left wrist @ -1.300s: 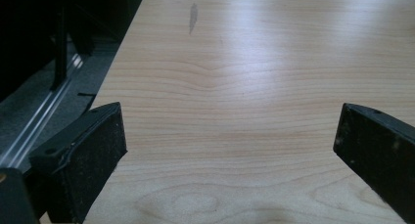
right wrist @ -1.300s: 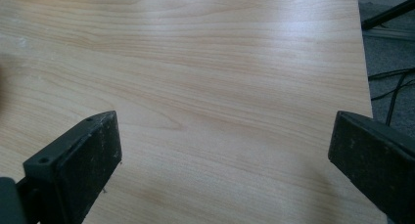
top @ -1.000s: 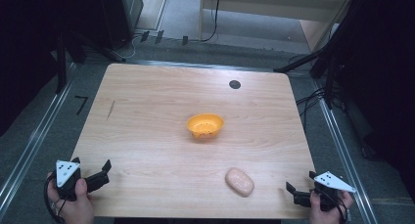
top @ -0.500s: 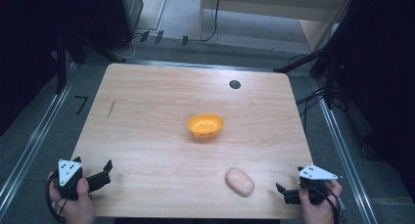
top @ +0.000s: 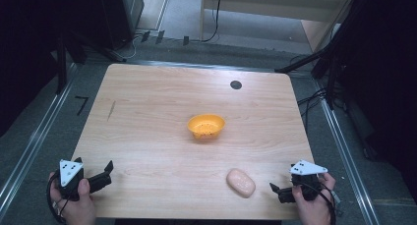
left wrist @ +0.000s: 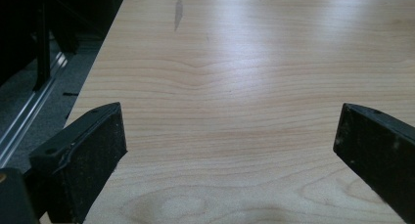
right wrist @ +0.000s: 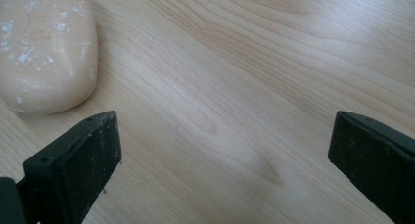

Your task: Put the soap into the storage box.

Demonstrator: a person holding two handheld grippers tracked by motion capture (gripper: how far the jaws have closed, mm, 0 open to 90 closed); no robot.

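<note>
Jaws of right gripper (right wrist: 225, 150) wide apart near smooth, rounded peach lump (right wrist: 46, 48).

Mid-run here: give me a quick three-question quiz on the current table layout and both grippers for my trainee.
1. True or false: the orange bowl holds the pale bread roll.
2. Which gripper is nearer the roll? A) left gripper B) right gripper
3. Fill in: both grippers' jaws stand ____.

Key:
1. False; the roll lies on the wooden table, apart from the bowl.
2. B
3. open, with nothing between them
</note>
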